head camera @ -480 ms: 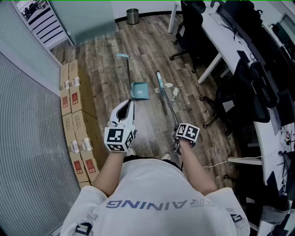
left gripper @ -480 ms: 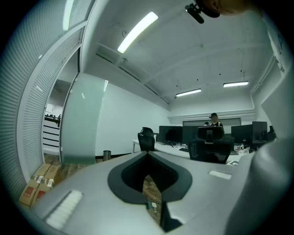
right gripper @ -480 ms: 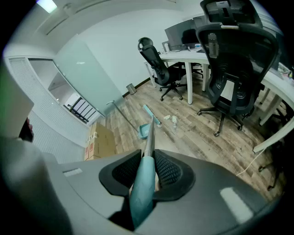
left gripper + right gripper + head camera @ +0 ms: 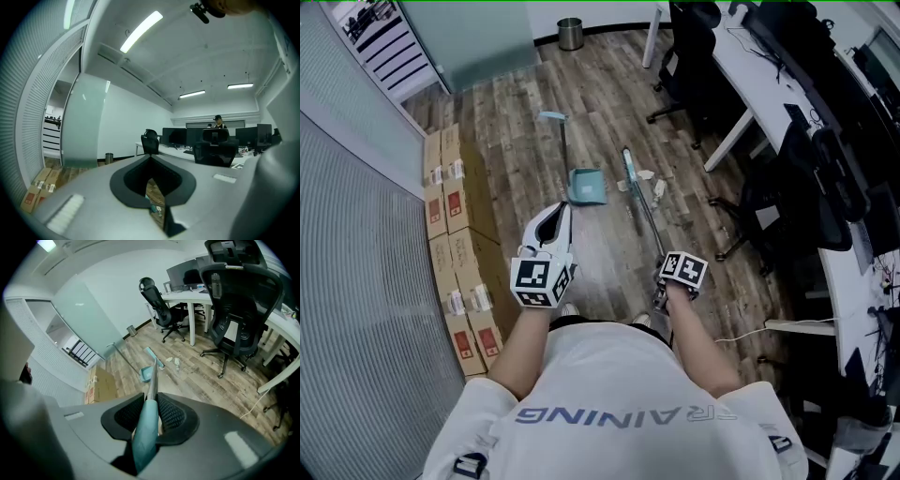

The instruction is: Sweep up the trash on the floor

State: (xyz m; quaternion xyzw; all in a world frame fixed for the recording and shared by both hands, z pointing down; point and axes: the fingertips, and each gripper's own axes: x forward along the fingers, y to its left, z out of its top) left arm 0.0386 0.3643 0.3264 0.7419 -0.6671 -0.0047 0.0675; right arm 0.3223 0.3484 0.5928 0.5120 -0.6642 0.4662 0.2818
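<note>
My right gripper (image 4: 662,289) (image 4: 151,416) is shut on the teal grip of the broom handle (image 4: 146,432). The shaft (image 4: 643,220) slants away over the wooden floor to the broom head (image 4: 630,167) (image 4: 153,357). A few pale scraps of trash (image 4: 657,188) (image 4: 176,362) lie just right of the head. The teal dustpan (image 4: 585,186) (image 4: 146,373) stands left of it on the floor, its long handle (image 4: 562,141) upright. My left gripper (image 4: 559,214) (image 4: 151,164) is held level, shut, with nothing between its jaws and apart from the dustpan.
Cardboard boxes (image 4: 450,192) line the slatted wall on the left. Black office chairs (image 4: 686,56) (image 4: 234,301) and white desks (image 4: 769,89) stand on the right. A metal bin (image 4: 570,33) sits by the far wall. A white cable (image 4: 741,334) lies near my right foot.
The broom head has slid slightly to the right, closer to the scraps. My left gripper and the dustpan have stayed where they were.
</note>
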